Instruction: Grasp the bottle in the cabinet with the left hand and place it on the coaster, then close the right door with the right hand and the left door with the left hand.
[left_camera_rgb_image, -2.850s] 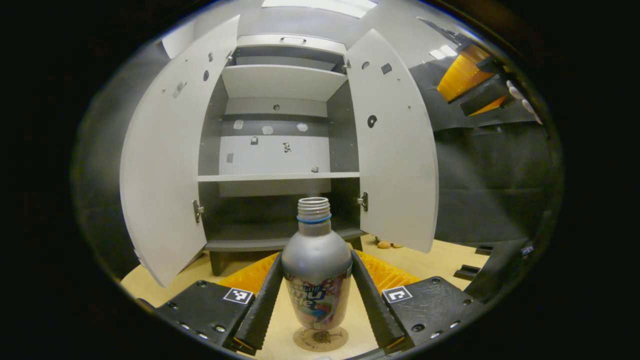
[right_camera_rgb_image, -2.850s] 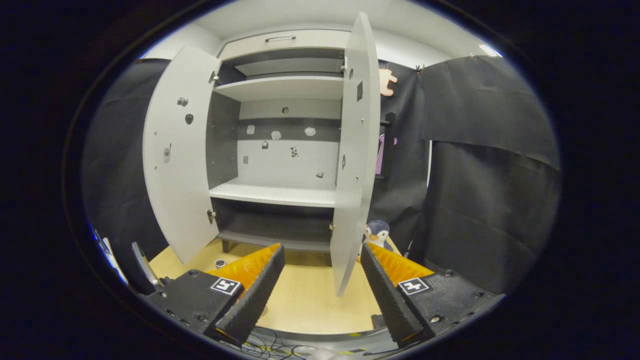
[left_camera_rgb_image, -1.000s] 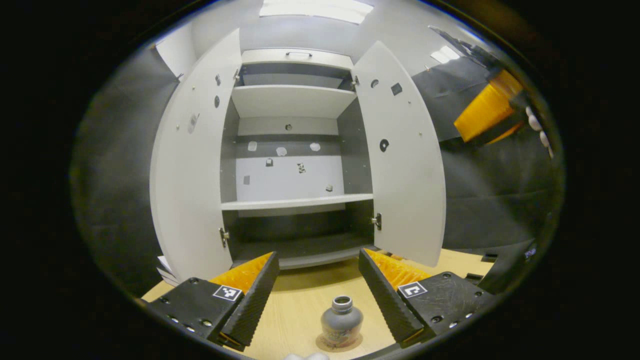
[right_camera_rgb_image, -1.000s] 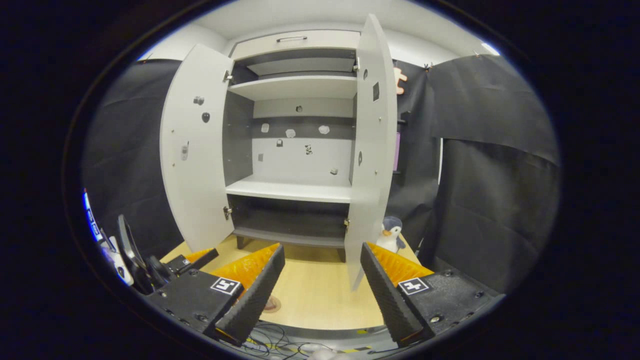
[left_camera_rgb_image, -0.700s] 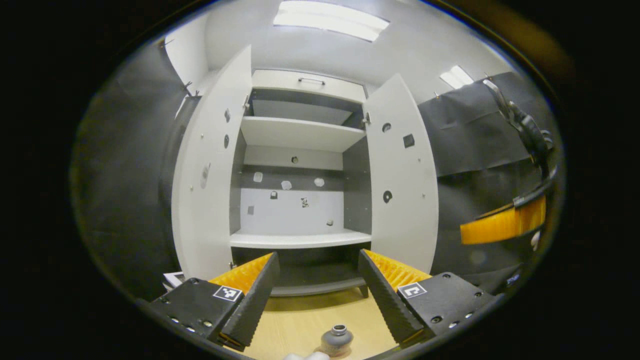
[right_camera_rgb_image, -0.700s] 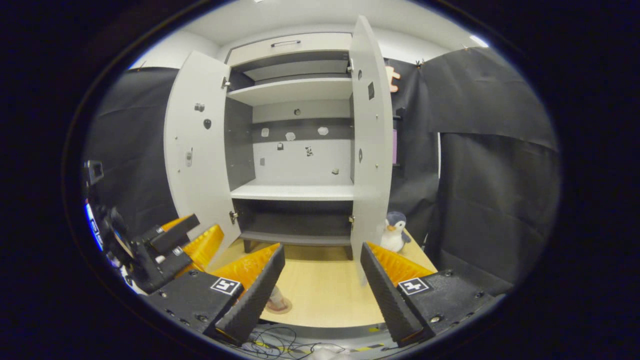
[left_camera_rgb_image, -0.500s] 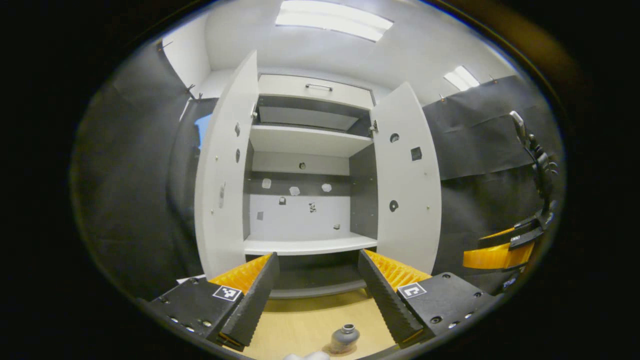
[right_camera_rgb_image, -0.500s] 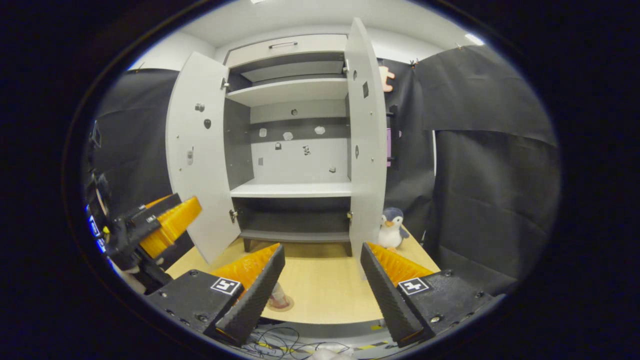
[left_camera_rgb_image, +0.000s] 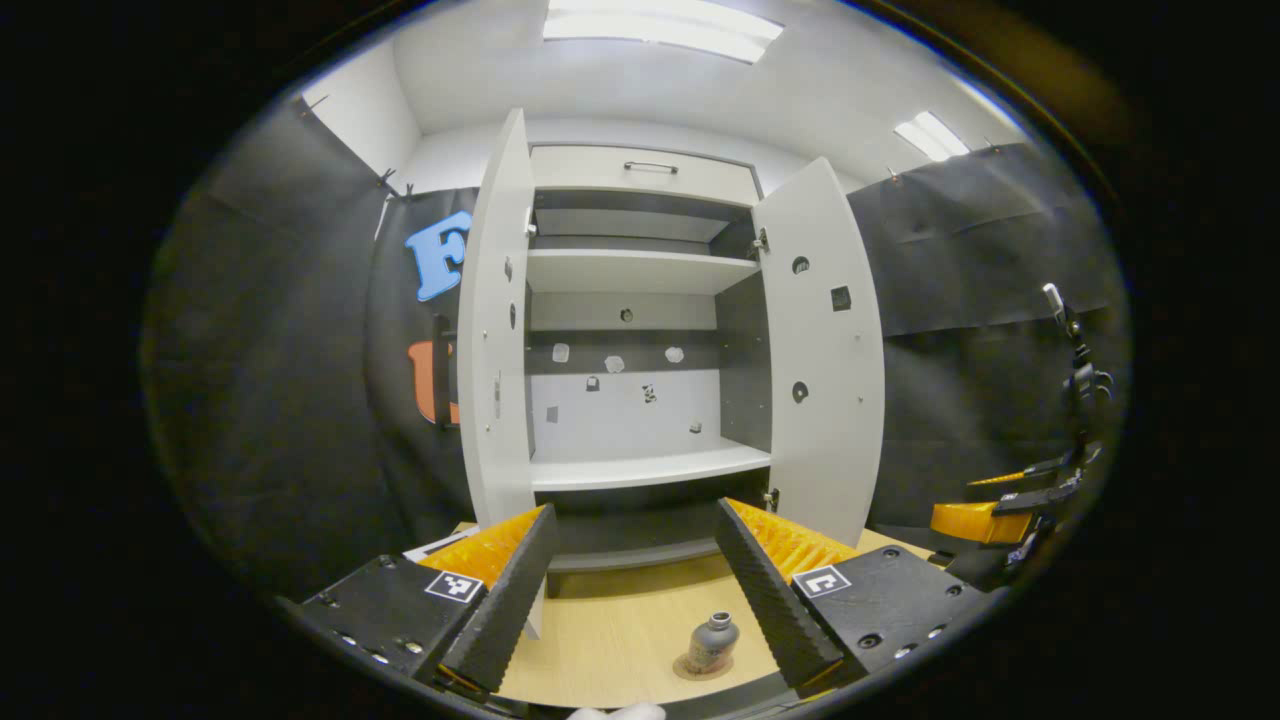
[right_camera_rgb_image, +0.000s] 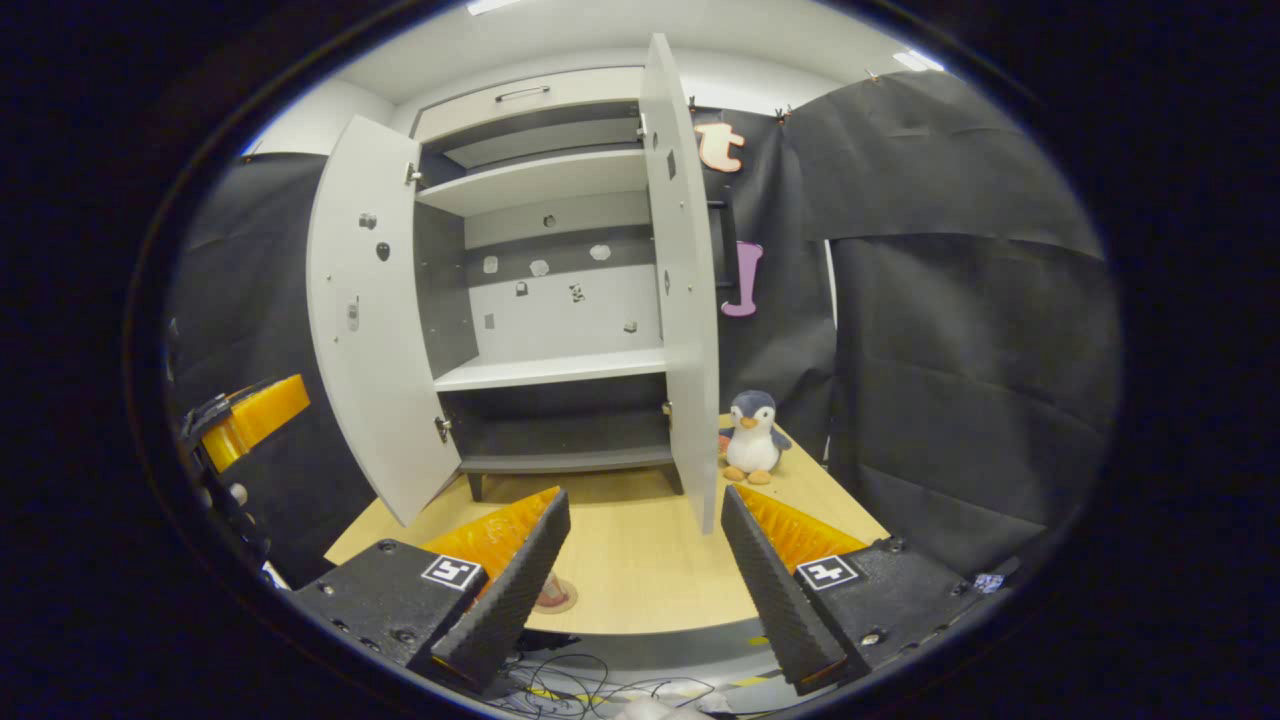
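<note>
Both claws spread and empty: our left gripper (left_camera_rgb_image: 632, 590) hangs back from the desk (left_camera_rgb_image: 610, 640) with nothing between its fingers, because the bottle (left_camera_rgb_image: 712, 642) is already upright on the coaster (left_camera_rgb_image: 703, 668) near the desk's front edge, clear of both door swings. We judge step one done. Our right gripper (right_camera_rgb_image: 645, 575) is also parted, aimed at the cabinet (right_camera_rgb_image: 560, 290) with the right door (right_camera_rgb_image: 685, 300) edge-on just ahead, so we read it as lining up for the push. Left door (right_camera_rgb_image: 365, 320) stands wide open, left for last. Penguin toy (right_camera_rgb_image: 752, 435) sits near the desk's back right corner, behind the right door, so not in the closing arc as far as we can tell.
</note>
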